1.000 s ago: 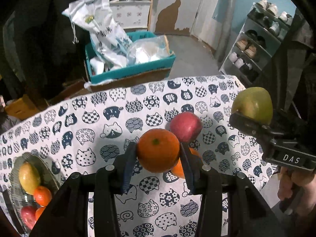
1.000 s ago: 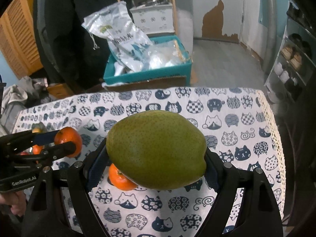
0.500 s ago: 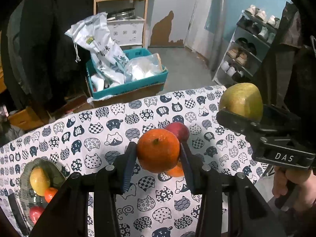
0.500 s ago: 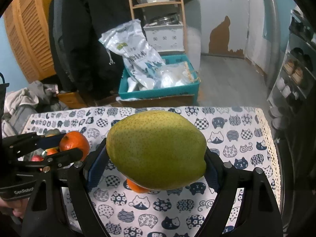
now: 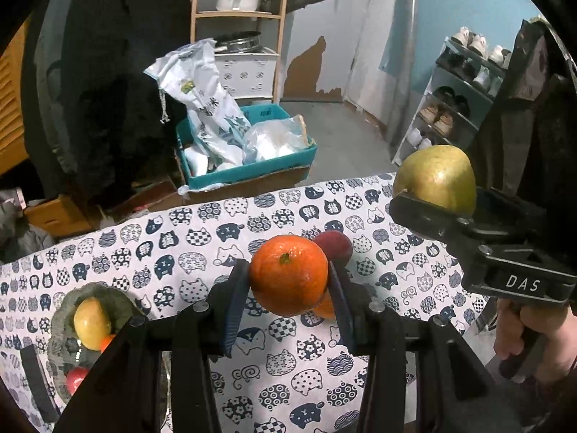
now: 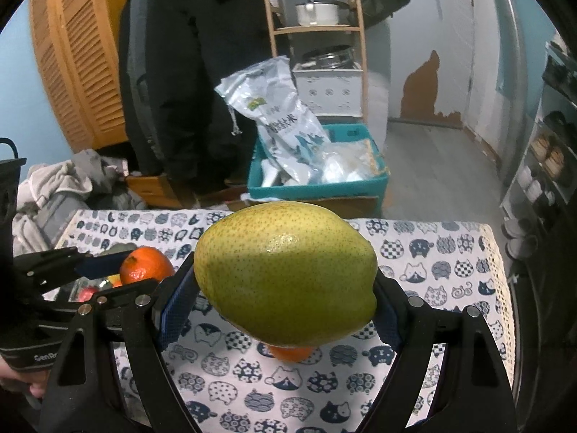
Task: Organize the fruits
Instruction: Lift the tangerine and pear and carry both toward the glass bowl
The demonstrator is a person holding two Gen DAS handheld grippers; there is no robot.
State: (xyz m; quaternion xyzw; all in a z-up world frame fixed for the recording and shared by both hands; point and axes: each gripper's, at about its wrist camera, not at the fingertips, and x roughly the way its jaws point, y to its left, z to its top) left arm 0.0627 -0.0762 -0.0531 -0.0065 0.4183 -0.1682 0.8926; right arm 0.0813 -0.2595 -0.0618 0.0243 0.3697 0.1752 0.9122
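My left gripper (image 5: pixel 288 281) is shut on an orange (image 5: pixel 288 274) and holds it high above the table; it also shows in the right wrist view (image 6: pixel 144 267). My right gripper (image 6: pixel 285 288) is shut on a green pear (image 6: pixel 288 274), also held above the table, seen at the right in the left wrist view (image 5: pixel 436 176). A red apple (image 5: pixel 337 245) and another orange (image 5: pixel 326 306) lie on the cat-print tablecloth (image 5: pixel 180 252), partly hidden behind my left gripper. A grey-green bowl (image 5: pixel 119 299) at the left holds a yellow fruit (image 5: pixel 90 321) and small red and orange fruits.
Beyond the table's far edge stands a teal box (image 5: pixel 245 166) with plastic bags, a wooden shelf (image 5: pixel 238 18) with pots, and a shoe rack (image 5: pixel 454 101) at the right. A person in black (image 6: pixel 187 72) stands behind the table.
Both grippers have risen with their fruits; the table looks smaller and farther below, and more of the room shows. The bowl has shifted a little toward the centre in the left view.
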